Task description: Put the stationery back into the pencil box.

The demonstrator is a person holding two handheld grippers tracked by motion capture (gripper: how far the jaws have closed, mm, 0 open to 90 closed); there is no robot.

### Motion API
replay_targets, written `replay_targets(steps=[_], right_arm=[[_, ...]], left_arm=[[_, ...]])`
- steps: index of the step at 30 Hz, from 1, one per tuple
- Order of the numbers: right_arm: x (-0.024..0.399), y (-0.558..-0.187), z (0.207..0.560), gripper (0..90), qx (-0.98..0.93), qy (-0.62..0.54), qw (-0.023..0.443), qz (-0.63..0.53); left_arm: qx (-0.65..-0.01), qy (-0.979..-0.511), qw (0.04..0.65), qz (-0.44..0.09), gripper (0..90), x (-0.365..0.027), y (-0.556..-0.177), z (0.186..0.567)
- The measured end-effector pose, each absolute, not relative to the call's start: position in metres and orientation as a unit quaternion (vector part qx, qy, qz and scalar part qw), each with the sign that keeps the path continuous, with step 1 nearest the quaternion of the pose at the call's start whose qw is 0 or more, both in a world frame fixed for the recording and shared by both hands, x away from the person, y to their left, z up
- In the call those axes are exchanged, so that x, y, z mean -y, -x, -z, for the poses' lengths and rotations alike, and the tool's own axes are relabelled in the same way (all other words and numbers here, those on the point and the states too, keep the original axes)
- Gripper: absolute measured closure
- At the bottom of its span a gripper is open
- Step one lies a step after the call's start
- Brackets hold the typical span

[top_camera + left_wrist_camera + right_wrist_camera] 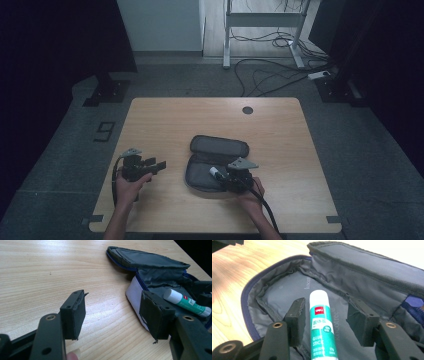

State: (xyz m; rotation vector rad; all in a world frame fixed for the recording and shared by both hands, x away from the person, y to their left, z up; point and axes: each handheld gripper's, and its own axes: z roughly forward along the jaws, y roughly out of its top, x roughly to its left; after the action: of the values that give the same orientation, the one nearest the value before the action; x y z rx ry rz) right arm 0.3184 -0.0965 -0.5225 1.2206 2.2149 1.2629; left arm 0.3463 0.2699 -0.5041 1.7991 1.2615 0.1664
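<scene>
Jaws of the right gripper [325, 322] stand apart over the open pencil case [367, 280], and a glue stick [322, 327] lies between them — touching the left pad, clear of the right one, so nothing is clamped. The stick is a smooth white tube with a green label, resting on the case's grey fabric lining; a blue zip edge runs round the pouch, its padded lid folded back. The left gripper [112, 315] is released too, jaws wide over bare wood beside the case. From above, both grippers sit at the near edge of a pale wood-grain table [165, 120] with a round cable hole [247, 110]. Beyond it — grey floor, loose cables [270, 75], a white desk frame [262, 20].
</scene>
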Motion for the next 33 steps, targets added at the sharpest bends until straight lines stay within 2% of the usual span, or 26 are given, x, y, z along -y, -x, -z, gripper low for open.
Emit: replay_targets(steps=[6,12,15,17,23,33], right_arm=[[0.103,-0.317,0.517,41.9,-0.759,-0.435,0.161,-0.458],[0.115,-0.312,0.505,40.6,-0.745,-0.441,0.171,-0.471],[0.121,-0.31,0.501,41.4,-0.742,-0.439,0.175,-0.476],[0.121,-0.309,0.502,46.8,-0.743,-0.438,0.175,-0.474],[0.114,-0.31,0.506,45.1,-0.751,-0.431,0.167,-0.471],[0.153,-0.307,0.496,44.2,-0.727,-0.455,0.188,-0.478]], left_arm=[[-0.509,-0.728,0.454,-0.066,37.8,-0.269,-0.346,0.504],[-0.502,-0.737,0.449,-0.062,37.8,-0.263,-0.345,0.506],[-0.499,-0.74,0.448,-0.063,37.8,-0.261,-0.345,0.506],[-0.499,-0.74,0.447,-0.063,37.8,-0.26,-0.345,0.506],[-0.499,-0.743,0.442,-0.062,37.5,-0.258,-0.345,0.507],[-0.498,-0.743,0.443,-0.062,37.5,-0.259,-0.345,0.507]])
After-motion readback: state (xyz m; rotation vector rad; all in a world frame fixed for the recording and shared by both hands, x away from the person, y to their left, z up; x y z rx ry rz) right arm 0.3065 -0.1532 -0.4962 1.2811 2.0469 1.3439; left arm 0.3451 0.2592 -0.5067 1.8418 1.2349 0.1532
